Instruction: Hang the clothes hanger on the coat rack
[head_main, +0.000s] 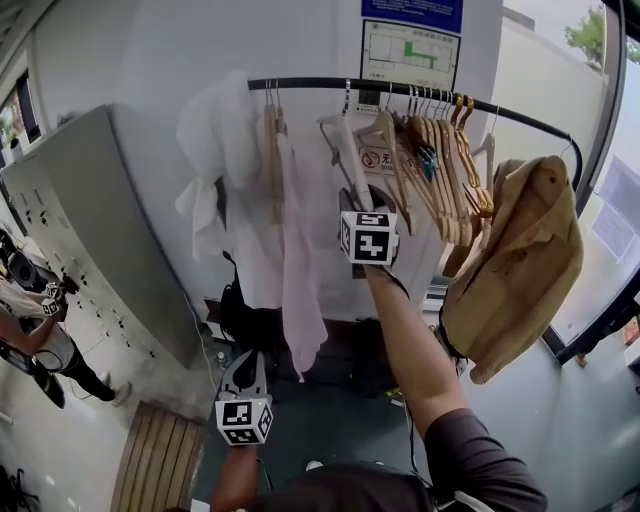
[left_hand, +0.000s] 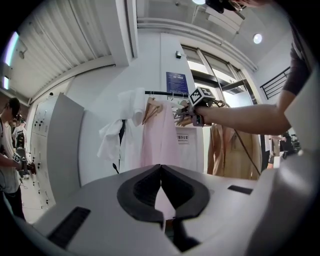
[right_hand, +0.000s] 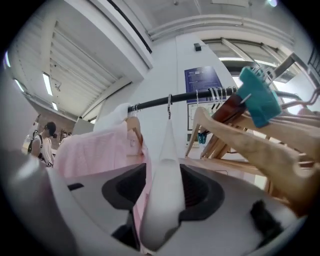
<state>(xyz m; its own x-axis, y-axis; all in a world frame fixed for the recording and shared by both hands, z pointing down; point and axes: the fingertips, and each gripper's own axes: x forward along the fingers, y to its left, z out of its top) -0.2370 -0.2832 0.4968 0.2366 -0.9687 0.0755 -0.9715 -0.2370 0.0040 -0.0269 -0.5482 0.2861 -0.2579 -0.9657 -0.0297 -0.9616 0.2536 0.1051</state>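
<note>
Black coat rack rail (head_main: 310, 83), a single bar. Hung on it, left to right: white garment (head_main: 215, 130), pink garment (head_main: 300, 280), white hanger (head_main: 348, 158), bunched wooden hangers (head_main: 440, 170), tan jacket (head_main: 520, 260).

Wooden hangers (head_main: 440, 170) crowd the rail (head_main: 310, 84) (right end).

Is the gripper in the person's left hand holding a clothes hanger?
No: seen in its own view, the left gripper has its jaws closed together with nothing between them.
</note>
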